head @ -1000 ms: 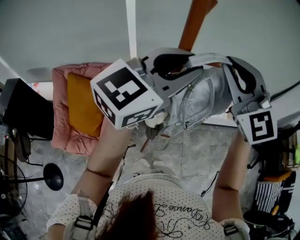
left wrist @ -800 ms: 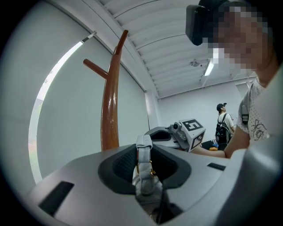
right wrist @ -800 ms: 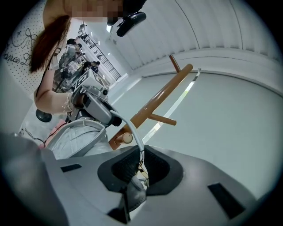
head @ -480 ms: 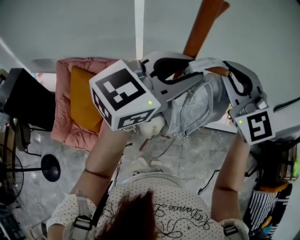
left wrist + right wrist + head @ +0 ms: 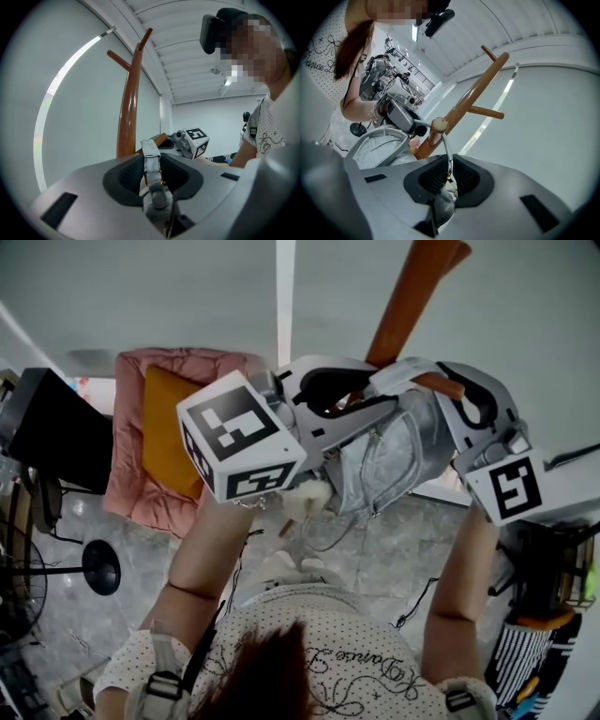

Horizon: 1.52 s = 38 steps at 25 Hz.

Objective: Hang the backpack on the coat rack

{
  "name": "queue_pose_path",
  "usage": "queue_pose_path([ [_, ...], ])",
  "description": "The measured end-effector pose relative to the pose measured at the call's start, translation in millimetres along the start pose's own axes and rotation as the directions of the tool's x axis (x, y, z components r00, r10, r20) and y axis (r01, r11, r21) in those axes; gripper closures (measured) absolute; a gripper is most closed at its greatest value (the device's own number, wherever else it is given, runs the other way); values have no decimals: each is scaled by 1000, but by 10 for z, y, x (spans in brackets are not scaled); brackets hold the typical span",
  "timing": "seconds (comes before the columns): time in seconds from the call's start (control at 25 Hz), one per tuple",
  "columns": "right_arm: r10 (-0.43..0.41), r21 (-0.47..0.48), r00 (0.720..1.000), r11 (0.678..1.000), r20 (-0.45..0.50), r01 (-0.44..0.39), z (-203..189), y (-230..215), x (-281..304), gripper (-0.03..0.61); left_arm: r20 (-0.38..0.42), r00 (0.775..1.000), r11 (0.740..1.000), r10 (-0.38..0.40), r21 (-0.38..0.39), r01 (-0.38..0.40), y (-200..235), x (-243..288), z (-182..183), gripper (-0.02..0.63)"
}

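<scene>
So you're holding the shiny silver-grey fabric backpack (image 5: 398,456) up in the air between your two claws. It's sitting right against the slanted brown wooden coat rack (image 5: 411,306), with the body of the bag hanging just below where the claws are meeting the pole.

Your left gripper (image 5: 152,165) is pointing level and its jaws are opening right now. The flat grey backpack strap with the small gold buckle (image 5: 149,149) is lying in the gap between the black pads, and the pads aren't looking like they're squeezing it.

Your right gripper (image 5: 447,165) is doing the opposite. Its jaws are sitting almost together, pinching a thin grey cord-like loop (image 5: 446,147) of the bag. That loop is running straight up from the pads to the short wooden peg with the pale round end (image 5: 438,125) and touching it just under the tip. Whether it's actually hooked over the peg, I can't tell. In the right gripper view the top of the bag is showing off to the left, under your other claw.

Both black-and-white marker cubes (image 5: 239,451) are facing the head view, one on each side of the bag. Way down on the grey marbled floor (image 5: 375,549), a pink padded seat (image 5: 127,479) with an orange cushion (image 5: 167,442) is sitting well off to the left of the rack.
</scene>
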State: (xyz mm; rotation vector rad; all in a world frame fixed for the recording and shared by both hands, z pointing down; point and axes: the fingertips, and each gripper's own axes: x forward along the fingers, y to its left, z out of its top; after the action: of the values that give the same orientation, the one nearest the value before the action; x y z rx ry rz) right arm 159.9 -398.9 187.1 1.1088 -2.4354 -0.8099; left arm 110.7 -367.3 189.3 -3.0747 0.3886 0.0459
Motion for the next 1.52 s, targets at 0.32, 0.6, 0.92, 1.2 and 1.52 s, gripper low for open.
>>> queue_pose_path([
  [0.32,2,28,1000,1000,23,-2,-36,39,39,534,28,999,997,-22,-69,24,-27,18,-116,502],
  [0.6,-49,64,998,997,51,45,-44,54,50,525,87,996,997,-30,-72,37,-37,-14,-118,494],
  [0.92,-18,57,999,998,51,15,-4,96,-32,496,119,993,999,21,-31,-18,-29,-166,-64,474],
  [1.2,-46,58,997,997,59,43,77,77,-203,457,159,984,996,83,-37,-78,23,-358,88,474],
  [1.52,-108,48,991,993,74,105,266,77,-323,461,199,971,990,137,2,-140,87,-554,231,516],
])
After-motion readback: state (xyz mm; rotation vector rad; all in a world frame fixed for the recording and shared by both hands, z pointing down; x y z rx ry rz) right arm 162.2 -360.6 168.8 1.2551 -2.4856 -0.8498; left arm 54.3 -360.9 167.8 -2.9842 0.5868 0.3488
